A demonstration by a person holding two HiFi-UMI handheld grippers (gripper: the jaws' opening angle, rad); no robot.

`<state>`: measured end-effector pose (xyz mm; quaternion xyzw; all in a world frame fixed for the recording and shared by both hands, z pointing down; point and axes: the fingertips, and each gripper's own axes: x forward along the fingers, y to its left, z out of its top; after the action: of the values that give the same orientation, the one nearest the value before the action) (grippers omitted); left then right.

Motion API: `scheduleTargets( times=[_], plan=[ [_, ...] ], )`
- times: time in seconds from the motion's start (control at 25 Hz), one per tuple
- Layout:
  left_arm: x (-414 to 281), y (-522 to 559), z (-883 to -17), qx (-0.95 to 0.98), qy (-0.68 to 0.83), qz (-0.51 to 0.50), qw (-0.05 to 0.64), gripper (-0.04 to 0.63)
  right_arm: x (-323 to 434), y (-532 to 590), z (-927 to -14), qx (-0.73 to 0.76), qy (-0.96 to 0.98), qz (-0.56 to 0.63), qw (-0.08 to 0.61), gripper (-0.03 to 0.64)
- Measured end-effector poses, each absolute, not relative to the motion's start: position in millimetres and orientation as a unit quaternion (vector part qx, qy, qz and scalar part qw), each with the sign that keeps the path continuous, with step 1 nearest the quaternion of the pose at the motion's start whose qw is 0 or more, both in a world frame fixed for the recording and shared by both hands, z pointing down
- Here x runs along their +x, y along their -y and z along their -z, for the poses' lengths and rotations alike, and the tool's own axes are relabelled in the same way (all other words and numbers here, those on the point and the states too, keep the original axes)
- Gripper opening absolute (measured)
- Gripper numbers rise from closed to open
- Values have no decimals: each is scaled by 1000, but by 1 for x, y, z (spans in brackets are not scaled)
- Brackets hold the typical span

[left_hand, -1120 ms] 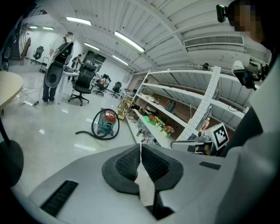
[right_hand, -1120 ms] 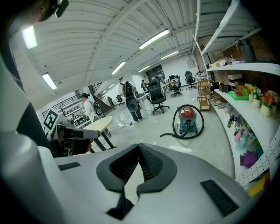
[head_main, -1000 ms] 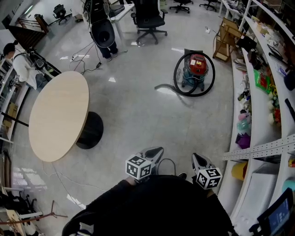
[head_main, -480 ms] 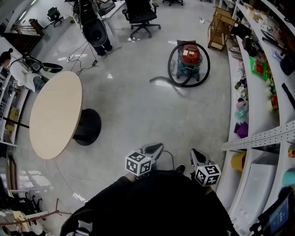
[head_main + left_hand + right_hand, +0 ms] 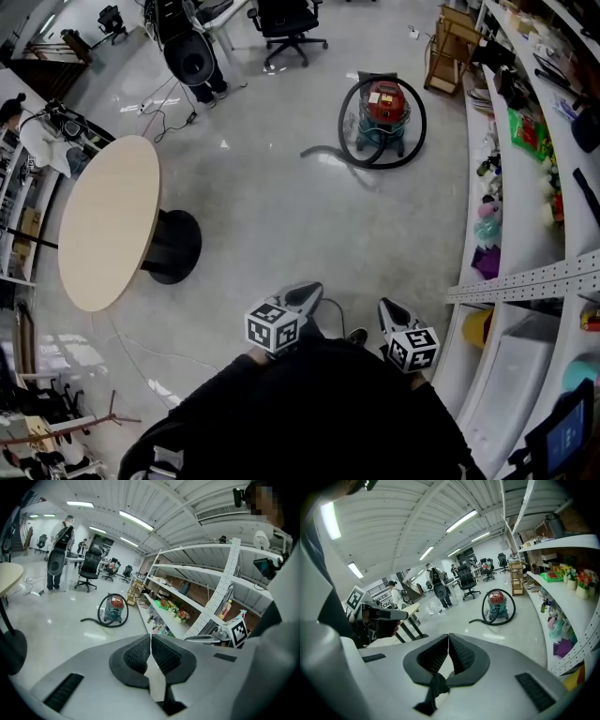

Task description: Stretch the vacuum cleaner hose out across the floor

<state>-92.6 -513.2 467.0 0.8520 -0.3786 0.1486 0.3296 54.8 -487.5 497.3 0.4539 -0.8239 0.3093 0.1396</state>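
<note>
Head view: over the last second the whole room has slid up the frame, so the vacuum cleaner (image 5: pixel 382 105) now sits nearer the top edge. Its hose (image 5: pixel 319 149) is still looped round it, one end trailing on the floor (image 5: pixel 281 216). Left tool (image 5: pixel 305 295) and right tool (image 5: pixel 389 314) stay shut, empty and well apart from it. Stretching has not begun; I judge an approach comes first.

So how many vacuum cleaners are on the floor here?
1: the red-topped vacuum cleaner stands by the shelves, its black hose looped around it. Another could be hidden out of frame.
</note>
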Motion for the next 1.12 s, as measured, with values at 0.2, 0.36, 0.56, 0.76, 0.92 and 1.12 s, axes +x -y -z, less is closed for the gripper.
scheduleTargets(
  times=[0.2, 0.36, 0.56, 0.76, 0.92, 1.12],
  plan=[
    [-90, 545, -476, 860, 367, -166, 315, 26, 53, 520, -507, 456, 818, -316, 152, 14],
    [-94, 603, -481, 864, 353, -145, 328, 26, 46, 564, -508, 465, 812, -304, 177, 14],
    [-107, 692, -472, 885, 308, -133, 323, 26, 31, 633, -489, 507, 778, -304, 211, 14],
    [-130, 759, -482, 897, 268, -142, 321, 26, 10, 681, -491, 528, 751, -318, 237, 14],
    [-161, 804, -505, 891, 268, -169, 324, 26, 1, 711, -500, 534, 741, -329, 240, 14],
    [-186, 864, -521, 876, 303, -177, 329, 26, 5, 748, -512, 532, 737, -339, 240, 14]
  ],
)
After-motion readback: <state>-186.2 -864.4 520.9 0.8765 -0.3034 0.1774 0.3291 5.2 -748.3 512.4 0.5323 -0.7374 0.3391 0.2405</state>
